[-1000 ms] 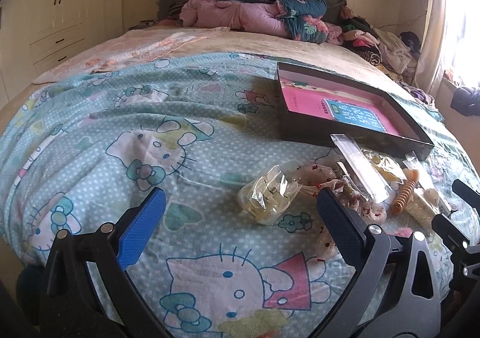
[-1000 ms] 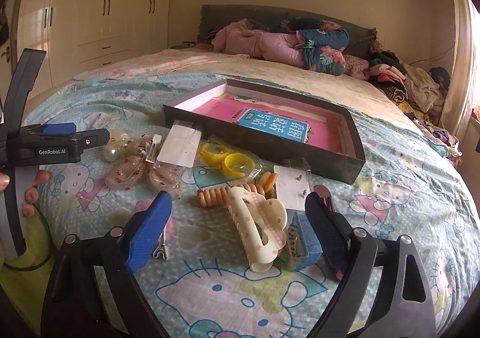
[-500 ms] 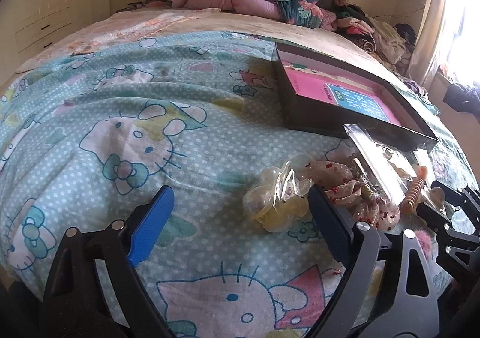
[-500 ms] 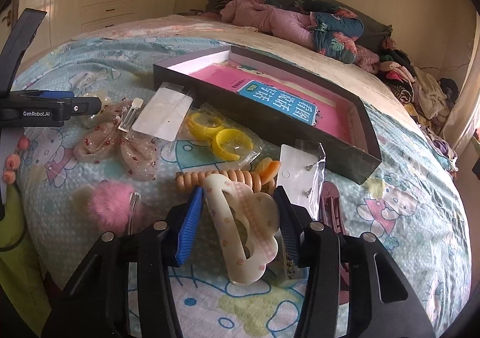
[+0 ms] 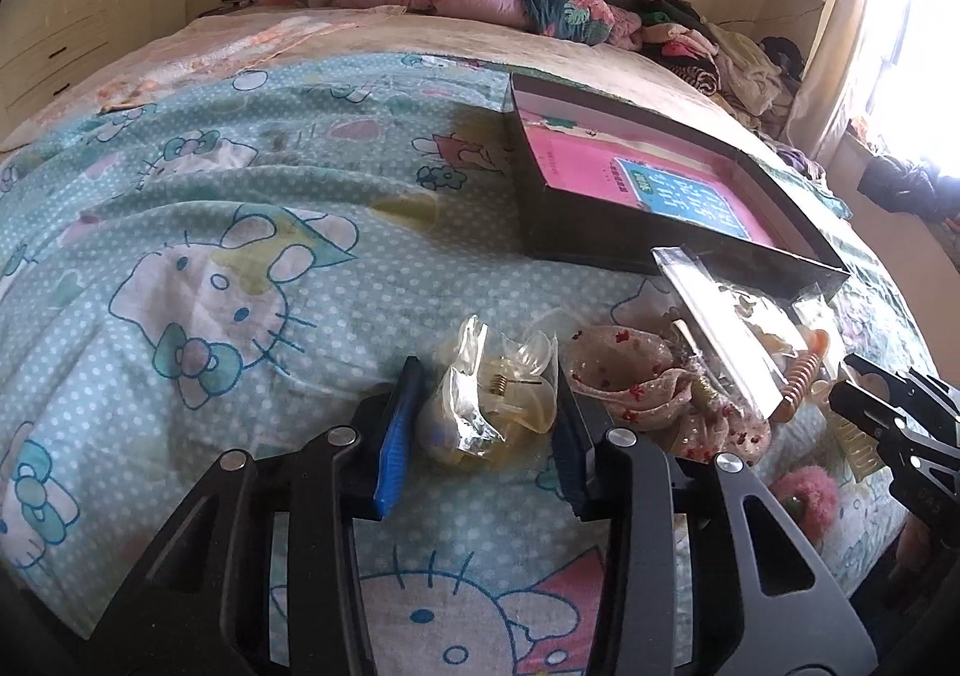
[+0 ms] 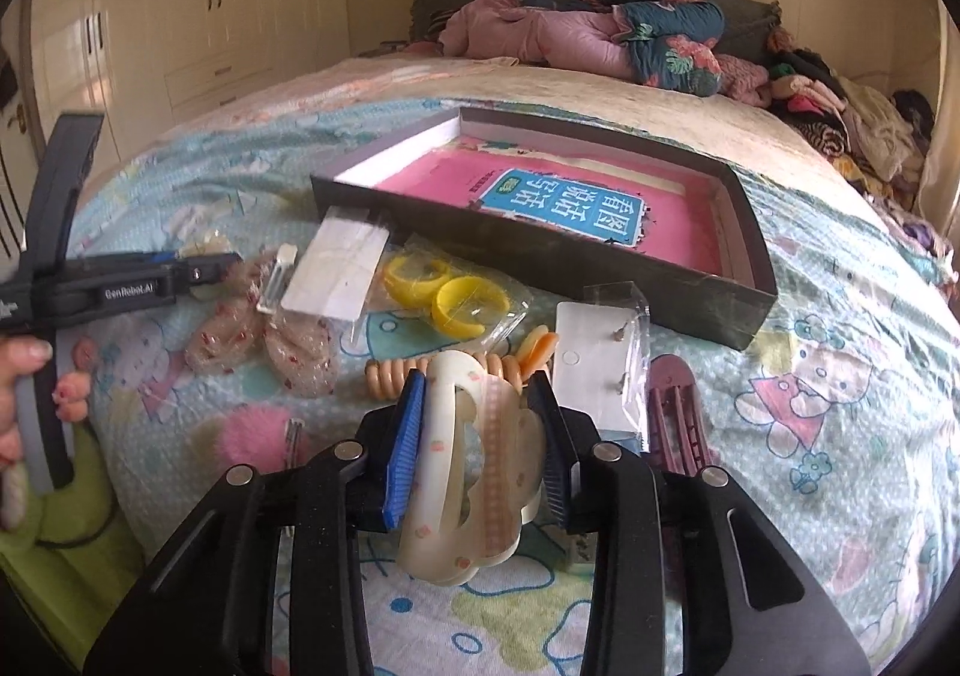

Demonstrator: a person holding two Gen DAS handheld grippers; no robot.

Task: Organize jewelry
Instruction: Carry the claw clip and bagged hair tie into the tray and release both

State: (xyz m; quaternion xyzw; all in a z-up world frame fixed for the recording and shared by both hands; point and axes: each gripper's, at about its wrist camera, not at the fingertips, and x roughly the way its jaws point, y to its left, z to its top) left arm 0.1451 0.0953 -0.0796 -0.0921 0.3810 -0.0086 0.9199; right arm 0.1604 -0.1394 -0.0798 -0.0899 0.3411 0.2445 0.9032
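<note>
Cream hair claw (image 6: 474, 460) clamped in right gripper (image 6: 480, 436) at lower centre; bagged yellow clip (image 5: 492, 406) squeezed by left gripper (image 5: 486, 424).

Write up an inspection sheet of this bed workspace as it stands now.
Surface: Hello Kitty bedspread, rumpled.
Job's things: dark tray holding a pink book; cream hair claw; bagged clear clip; bagged yellow rings; coil hair tie; earring card; maroon clip; pink pom-pom.
Clutter: clothes pile, folded quilts.
Grippers: left tongs close around the bagged clear clip; right tongs shut on the cream hair claw.
Cables: nothing seen.
Surroundings: wardrobe, bright window.
</note>
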